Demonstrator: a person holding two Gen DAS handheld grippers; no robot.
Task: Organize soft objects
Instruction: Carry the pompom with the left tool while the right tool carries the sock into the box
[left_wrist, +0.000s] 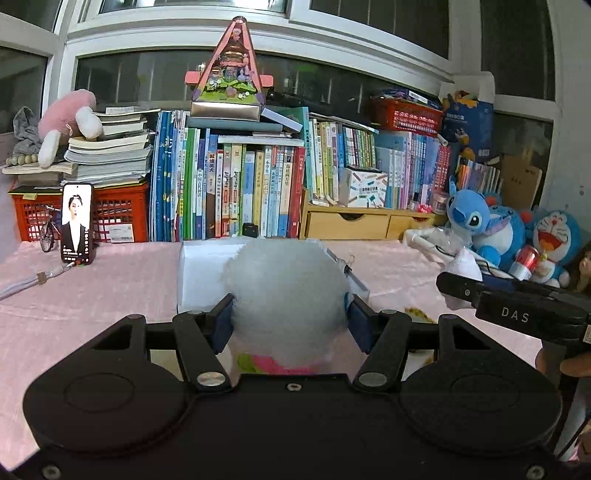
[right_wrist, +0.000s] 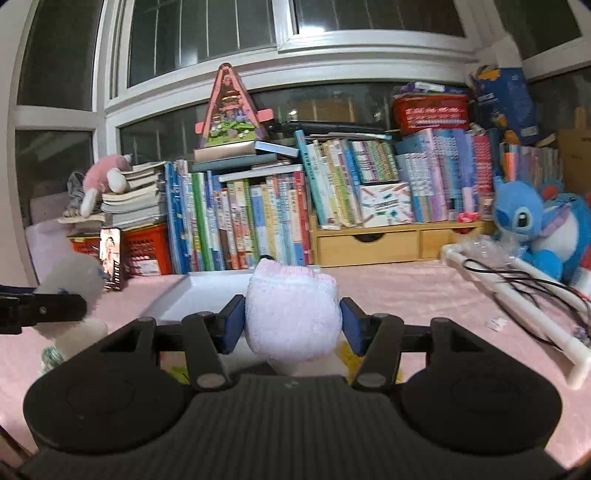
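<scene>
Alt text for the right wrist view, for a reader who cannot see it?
The right claw grips a pale pink rolled sock above a pink tablecloth, a white box just beyond. Books line the back.

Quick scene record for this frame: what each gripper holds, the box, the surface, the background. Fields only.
left gripper: shut on grey fluffy soft item
right gripper: shut on pale pink rolled cloth
white box: open, on the table beyond both held items
table: pink cloth cover
background: books, blue plush toys, phone propped upright
</scene>
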